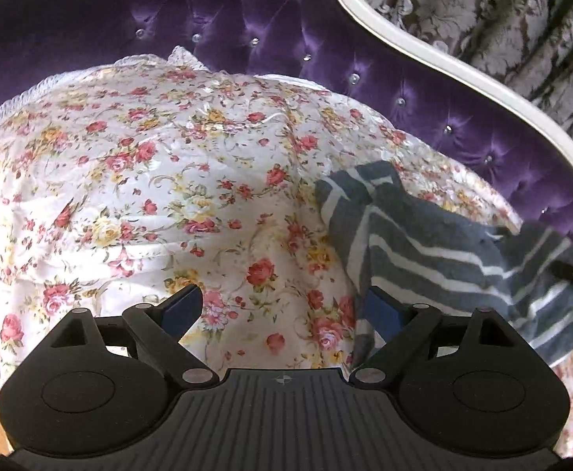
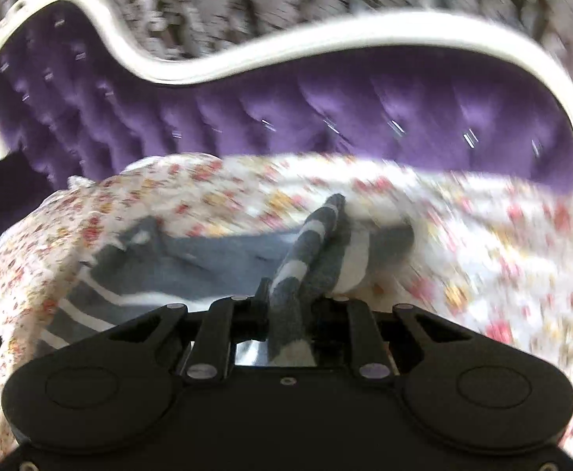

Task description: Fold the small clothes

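Two black claws hang over a flowery sheet (image 1: pixel 149 180). Left claw (image 1: pixel 282 310) is wide apart, holding nothing. Right claw (image 2: pixel 290 306) pinches the grey-and-white striped cloth (image 2: pixel 306 243).

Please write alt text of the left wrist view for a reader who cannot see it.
The open left gripper hovers over a floral bedspread, its jaws wide apart and empty. A grey garment with white stripes lies to the right, one edge beside the right finger. Behind stands a tufted purple headboard with a white frame.
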Action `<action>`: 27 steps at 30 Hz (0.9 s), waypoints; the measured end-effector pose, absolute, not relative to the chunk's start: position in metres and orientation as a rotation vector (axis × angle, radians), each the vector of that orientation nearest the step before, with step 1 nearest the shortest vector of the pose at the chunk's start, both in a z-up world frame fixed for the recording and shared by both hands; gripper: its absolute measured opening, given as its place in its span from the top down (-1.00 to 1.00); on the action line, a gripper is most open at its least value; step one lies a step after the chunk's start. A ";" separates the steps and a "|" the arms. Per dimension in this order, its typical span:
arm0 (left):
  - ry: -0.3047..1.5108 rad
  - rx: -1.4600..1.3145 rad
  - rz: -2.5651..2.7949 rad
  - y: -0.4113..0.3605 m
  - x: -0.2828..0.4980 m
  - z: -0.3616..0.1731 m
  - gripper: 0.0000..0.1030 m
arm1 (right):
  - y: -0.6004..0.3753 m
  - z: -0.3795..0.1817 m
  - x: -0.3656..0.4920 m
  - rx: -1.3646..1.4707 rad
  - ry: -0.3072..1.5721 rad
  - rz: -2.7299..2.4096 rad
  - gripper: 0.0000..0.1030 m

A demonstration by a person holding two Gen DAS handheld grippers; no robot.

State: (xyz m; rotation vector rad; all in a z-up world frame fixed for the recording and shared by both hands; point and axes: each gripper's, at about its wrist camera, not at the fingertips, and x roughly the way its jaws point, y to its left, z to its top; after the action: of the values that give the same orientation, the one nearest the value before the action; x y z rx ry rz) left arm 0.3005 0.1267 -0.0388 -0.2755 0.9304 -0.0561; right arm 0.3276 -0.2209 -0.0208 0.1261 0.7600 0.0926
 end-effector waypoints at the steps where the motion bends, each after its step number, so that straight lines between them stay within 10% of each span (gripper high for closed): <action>1: 0.933 -0.283 -0.058 0.129 0.300 -0.038 -0.73 | -0.210 -0.015 0.328 0.102 0.747 0.106 0.50; 27: 0.928 -0.385 -0.044 0.158 0.299 -0.037 -0.73 | -0.013 -0.078 0.319 -0.175 0.692 0.364 0.52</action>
State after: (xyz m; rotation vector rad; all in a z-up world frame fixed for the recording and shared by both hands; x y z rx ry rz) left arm 0.2994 0.1577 -0.0368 -0.3854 0.9281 -0.0440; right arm 0.3193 -0.0126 -0.0779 -0.1753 0.6918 0.3636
